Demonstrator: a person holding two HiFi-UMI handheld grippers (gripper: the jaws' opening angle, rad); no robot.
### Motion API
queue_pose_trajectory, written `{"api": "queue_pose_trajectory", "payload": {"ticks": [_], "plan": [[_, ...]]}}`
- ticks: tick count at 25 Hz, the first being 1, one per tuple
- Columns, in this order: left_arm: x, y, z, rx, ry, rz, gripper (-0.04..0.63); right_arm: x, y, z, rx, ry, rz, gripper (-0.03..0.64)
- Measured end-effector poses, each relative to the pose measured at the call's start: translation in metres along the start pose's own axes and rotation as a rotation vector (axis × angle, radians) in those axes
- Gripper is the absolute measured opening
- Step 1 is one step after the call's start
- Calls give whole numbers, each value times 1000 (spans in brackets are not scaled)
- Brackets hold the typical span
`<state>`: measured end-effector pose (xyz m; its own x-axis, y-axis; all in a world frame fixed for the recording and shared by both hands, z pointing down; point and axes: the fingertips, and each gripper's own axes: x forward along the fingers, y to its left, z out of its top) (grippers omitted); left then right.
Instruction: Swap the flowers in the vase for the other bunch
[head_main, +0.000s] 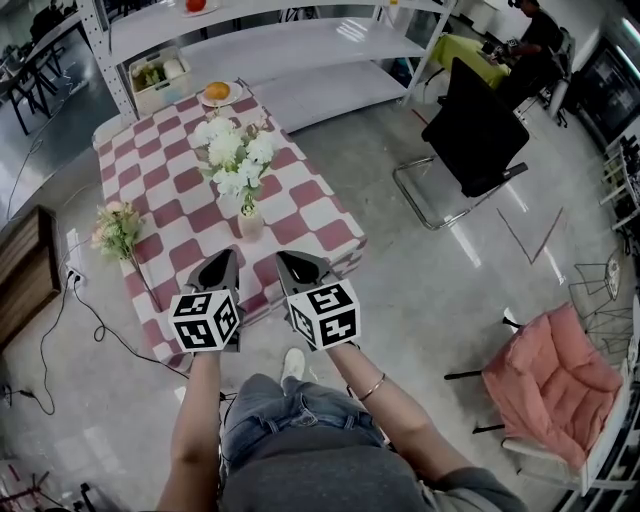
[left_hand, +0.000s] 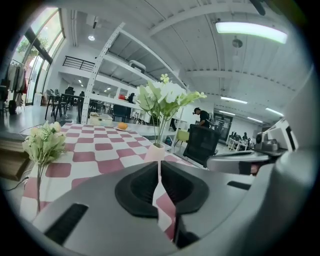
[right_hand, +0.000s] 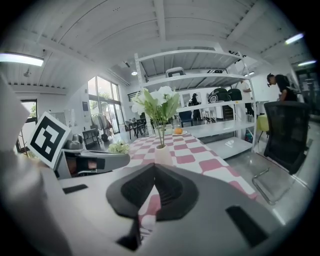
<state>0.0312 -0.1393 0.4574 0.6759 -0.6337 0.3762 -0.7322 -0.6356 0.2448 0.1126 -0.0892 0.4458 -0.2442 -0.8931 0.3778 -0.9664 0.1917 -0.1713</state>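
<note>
You held both grippers short of the vase (head_main: 250, 222), at the near edge of the table (head_main: 322, 215). Your left gripper (head_main: 219, 267) had its jaws shut with nothing between them. Your right gripper (head_main: 299, 266) was likewise closed and empty. The vase stood upright with a white bunch (head_main: 236, 156) in it. Left of the vase, well apart, the other bunch (head_main: 117, 230) lay flat on the cloth. Beyond the vase sat a plate (head_main: 218, 95) with an orange. That layout suited 2 stages: a swap to come, with the white bunch due out, or a swap completed, with the white bunch as the replacement. Nothing there settled which, so no next move could be named.
</note>
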Motion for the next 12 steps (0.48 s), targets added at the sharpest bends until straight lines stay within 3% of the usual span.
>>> {"api": "queue_pose_trajectory", "payload": {"ticks": [12], "plan": [[-57,19,-11,-1,-15,35,23,-21,40,4,-35,-41,0,9]]}}
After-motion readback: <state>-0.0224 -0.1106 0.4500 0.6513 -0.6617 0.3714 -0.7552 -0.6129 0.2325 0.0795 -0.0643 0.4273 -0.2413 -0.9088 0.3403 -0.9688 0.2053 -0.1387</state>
